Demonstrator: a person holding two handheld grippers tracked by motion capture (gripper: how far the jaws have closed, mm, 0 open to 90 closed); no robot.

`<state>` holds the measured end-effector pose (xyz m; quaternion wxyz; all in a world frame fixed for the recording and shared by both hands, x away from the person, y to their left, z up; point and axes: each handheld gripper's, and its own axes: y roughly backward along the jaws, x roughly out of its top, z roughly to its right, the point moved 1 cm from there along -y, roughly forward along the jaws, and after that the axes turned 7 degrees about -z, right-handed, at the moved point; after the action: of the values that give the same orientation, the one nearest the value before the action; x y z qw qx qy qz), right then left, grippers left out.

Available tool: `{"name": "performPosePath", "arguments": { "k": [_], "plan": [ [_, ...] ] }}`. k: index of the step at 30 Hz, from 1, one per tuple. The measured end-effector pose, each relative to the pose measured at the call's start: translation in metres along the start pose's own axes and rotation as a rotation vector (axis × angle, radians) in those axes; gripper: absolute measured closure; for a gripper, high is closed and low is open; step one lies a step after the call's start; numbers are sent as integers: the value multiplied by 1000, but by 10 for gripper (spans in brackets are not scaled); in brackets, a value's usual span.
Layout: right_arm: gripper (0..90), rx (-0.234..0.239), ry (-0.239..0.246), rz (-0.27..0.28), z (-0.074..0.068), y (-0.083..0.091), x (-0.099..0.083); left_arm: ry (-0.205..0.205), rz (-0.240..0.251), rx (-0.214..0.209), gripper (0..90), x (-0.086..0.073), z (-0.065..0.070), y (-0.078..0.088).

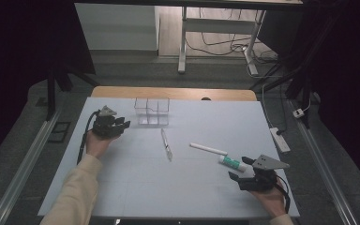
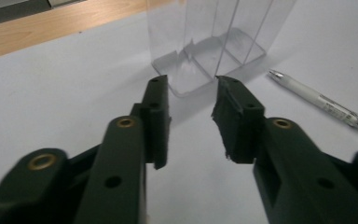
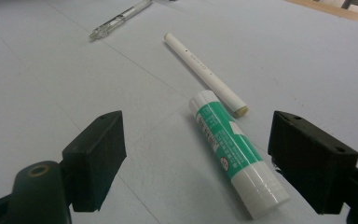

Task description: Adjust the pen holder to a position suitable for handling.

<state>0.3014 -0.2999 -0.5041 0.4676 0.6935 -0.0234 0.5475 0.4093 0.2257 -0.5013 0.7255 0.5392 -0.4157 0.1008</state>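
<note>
Keeping my right tool (image 3: 196,154) spread wide, I should straddle the glue stick (image 3: 233,158) squarely; left tool (image 2: 191,116) half-parted, empty.

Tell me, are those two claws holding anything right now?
Nothing is held. The left gripper is open just short of the clear organizer; the right gripper is open around the glue stick, not touching it.

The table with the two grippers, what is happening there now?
A person holds a gripper in each hand. The left gripper, jaws apart and empty, points at the clear plastic organizer. The right gripper is open around the glue stick without touching it. A pen and a white stick lie between them.
</note>
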Motion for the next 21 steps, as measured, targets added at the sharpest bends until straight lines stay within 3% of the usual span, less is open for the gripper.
{"name": "performPosePath", "arguments": {
  "k": [9,21],
  "plan": [
    [189,-4,4,-10,-1,-1,0,5,-18,-7,890,8,-11,-11],
    [190,2,-1,-6,0,-1,-1,10,-37,-20,892,14,-19,-29]
  ]
}}
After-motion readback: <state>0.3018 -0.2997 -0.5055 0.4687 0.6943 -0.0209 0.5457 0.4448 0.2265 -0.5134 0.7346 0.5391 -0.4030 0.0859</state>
